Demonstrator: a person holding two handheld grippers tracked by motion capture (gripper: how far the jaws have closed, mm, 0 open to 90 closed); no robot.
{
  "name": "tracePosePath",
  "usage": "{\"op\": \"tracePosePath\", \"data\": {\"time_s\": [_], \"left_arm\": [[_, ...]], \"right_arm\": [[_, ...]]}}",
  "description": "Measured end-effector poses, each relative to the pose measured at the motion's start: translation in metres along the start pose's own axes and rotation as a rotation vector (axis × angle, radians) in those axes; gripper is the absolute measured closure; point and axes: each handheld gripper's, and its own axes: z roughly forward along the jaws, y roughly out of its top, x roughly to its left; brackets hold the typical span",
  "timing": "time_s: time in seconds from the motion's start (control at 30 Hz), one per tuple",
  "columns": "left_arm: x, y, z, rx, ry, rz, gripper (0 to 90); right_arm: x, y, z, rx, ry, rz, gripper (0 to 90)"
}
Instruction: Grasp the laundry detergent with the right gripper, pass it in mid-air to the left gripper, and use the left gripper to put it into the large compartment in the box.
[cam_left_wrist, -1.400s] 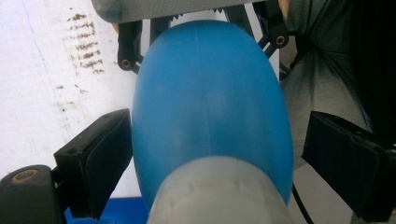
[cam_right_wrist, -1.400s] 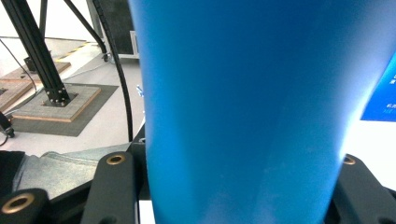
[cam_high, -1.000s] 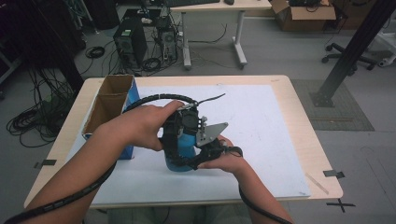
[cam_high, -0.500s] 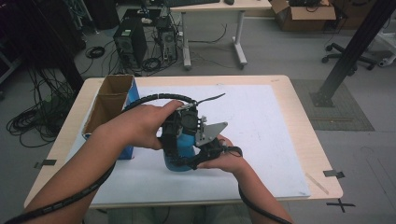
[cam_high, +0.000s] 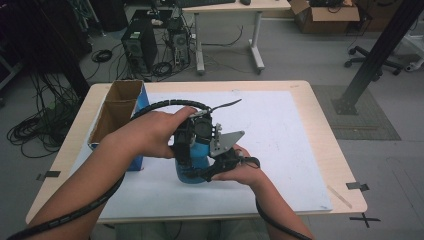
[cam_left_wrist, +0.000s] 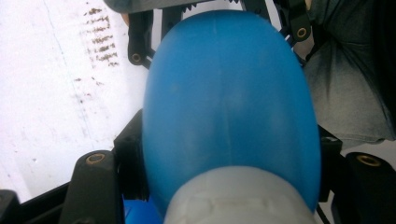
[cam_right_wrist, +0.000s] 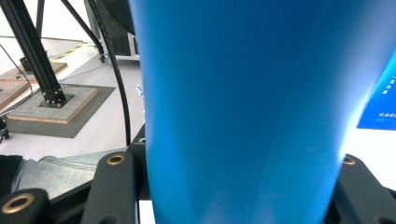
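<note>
Grey floor, tangled cables and computer towers fill the top of the high view, and below them a pale wooden table (cam_high: 320, 115) carries a large white sheet (cam_high: 280, 135). At its left edge stands an open cardboard box (cam_high: 117, 107) with a blue side.

At the lower centre of that view both hands meet around a blue bottle (cam_high: 196, 157), held upright just above the sheet. The left gripper (cam_high: 192, 132) comes down on its top from the left; the right gripper (cam_high: 220, 162), with its grey three-cornered plate, clasps the body from the right.

From above, the bottle is mostly hidden by hands and black hardware. The left gripper view gives what that one lacks: a smooth, rounded blue shoulder (cam_left_wrist: 233, 107) of matte plastic, narrowing to a whitish ribbed cap (cam_left_wrist: 238, 200) at the bottom of the frame. The black jaws have just been closing, with the cap end between them and their sides against it. Speckled marks on the white sheet show at upper left.

The right gripper view shows the straight blue wall (cam_right_wrist: 243, 116) running top to bottom, faintly glossy, with both black jaws pressed against its sides in a firm grip. A black metal stand and a floor mat (cam_right_wrist: 51, 112) sit at the left.
</note>
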Motion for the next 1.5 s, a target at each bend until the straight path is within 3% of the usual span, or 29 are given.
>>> {"op": "tracePosePath", "data": {"time_s": [0.3, 0.5, 0.93, 1.3, 1.5], "left_arm": [[0.000, 0.001, 0.001, 0.018, -0.002, 0.010, 37.6], [-0.002, 0.004, -0.001, 0.040, 0.003, -0.007, 38.3], [-0.002, 0.009, -0.005, 0.056, 0.010, -0.002, 38.6], [-0.002, 0.014, -0.006, 0.052, 0.009, 0.010, 38.6], [-0.001, 0.012, -0.008, 0.054, 0.009, -0.004, 38.6]], "right_arm": [[0.001, 0.000, 0.002, 0.003, -0.007, -0.004, 45.0], [0.002, 0.001, 0.003, 0.007, -0.015, -0.025, 44.4], [0.003, 0.002, 0.002, -0.020, -0.042, -0.030, 42.5], [0.004, -0.002, -0.001, -0.037, -0.066, 0.003, 32.6], [0.005, -0.003, -0.005, -0.044, -0.074, 0.015, 27.3]]}}
